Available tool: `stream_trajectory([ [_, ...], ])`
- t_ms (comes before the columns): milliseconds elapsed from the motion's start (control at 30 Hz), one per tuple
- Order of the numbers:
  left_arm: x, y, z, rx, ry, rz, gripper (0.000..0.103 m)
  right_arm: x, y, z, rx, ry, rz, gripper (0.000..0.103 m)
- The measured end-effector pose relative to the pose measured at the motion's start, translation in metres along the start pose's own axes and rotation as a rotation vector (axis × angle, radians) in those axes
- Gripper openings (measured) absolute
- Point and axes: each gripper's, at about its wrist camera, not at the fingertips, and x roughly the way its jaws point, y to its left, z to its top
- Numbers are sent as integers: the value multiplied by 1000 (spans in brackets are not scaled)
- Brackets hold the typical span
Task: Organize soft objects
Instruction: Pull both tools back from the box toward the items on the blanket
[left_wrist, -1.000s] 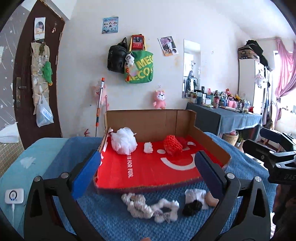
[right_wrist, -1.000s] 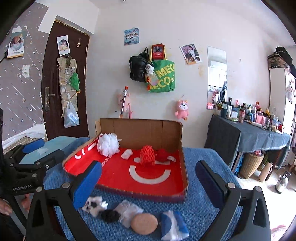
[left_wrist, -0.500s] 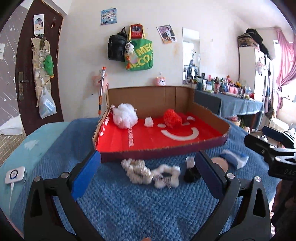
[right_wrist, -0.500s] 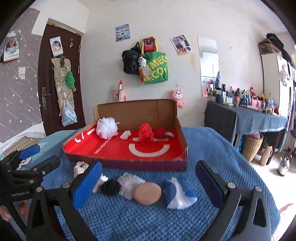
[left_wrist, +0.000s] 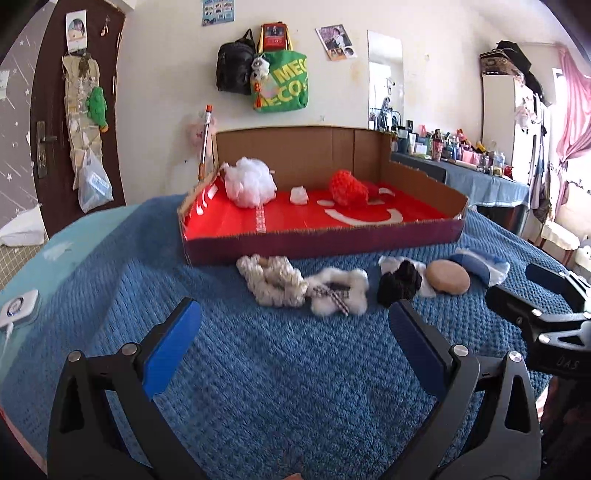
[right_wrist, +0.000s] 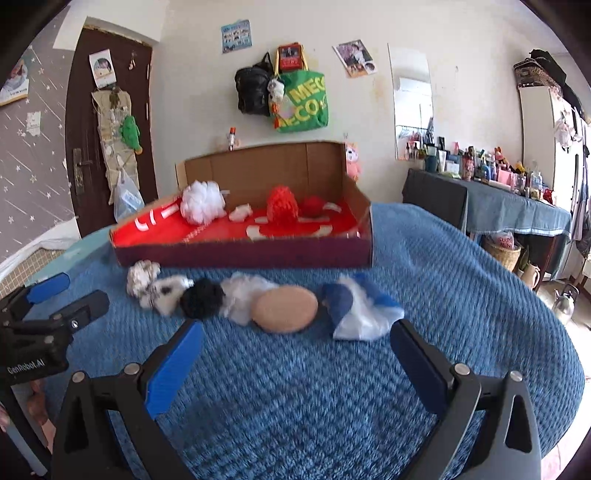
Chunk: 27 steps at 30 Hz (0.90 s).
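A cardboard box (left_wrist: 317, 242) with a red floor lies on the blue blanket (left_wrist: 258, 369); inside are a white puff (left_wrist: 249, 181), a small white piece (left_wrist: 298, 194) and a red knitted ball (left_wrist: 347, 187). In front lie a cream braided rope (left_wrist: 271, 278), a white furry bow (left_wrist: 338, 291), a black pom-pom (left_wrist: 399, 283), a tan round sponge (left_wrist: 447, 277) and a blue-white cloth (left_wrist: 480, 263). My left gripper (left_wrist: 293, 347) is open and empty, short of the rope and bow. My right gripper (right_wrist: 293, 354) is open and empty, just short of the sponge (right_wrist: 286, 304) and the cloth (right_wrist: 364, 310).
A white device (left_wrist: 16, 308) lies at the blanket's left edge. A cluttered dresser (right_wrist: 491, 192) stands to the right, with a basket (right_wrist: 502, 251) and kettle (right_wrist: 565, 301) on the floor. A door (right_wrist: 107, 122) and hanging bags (right_wrist: 295, 99) are on the far wall.
Both grippers have dropped lower and drawn back from the box, so the row of soft items now lies ahead of the fingers. Both stay open and empty.
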Motion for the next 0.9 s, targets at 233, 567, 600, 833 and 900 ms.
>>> stream_trajectory([
  [233,8,-3,-11,-7,49,-5,103,4,-2,-8,12,21,0,103],
  [567,14,0,-8,-32,92,-15,103,6,-6,-3,25,38,5,103],
  [600,15,0,-7,-34,96,-17,103,7,-7,-1,25,42,3,103],
  [833,24,7,4,-37,136,-9,103,16,-12,11,32,75,-16,103],
  [900,27,9,8,-32,142,-6,103,20,-14,15,27,90,-27,103],
])
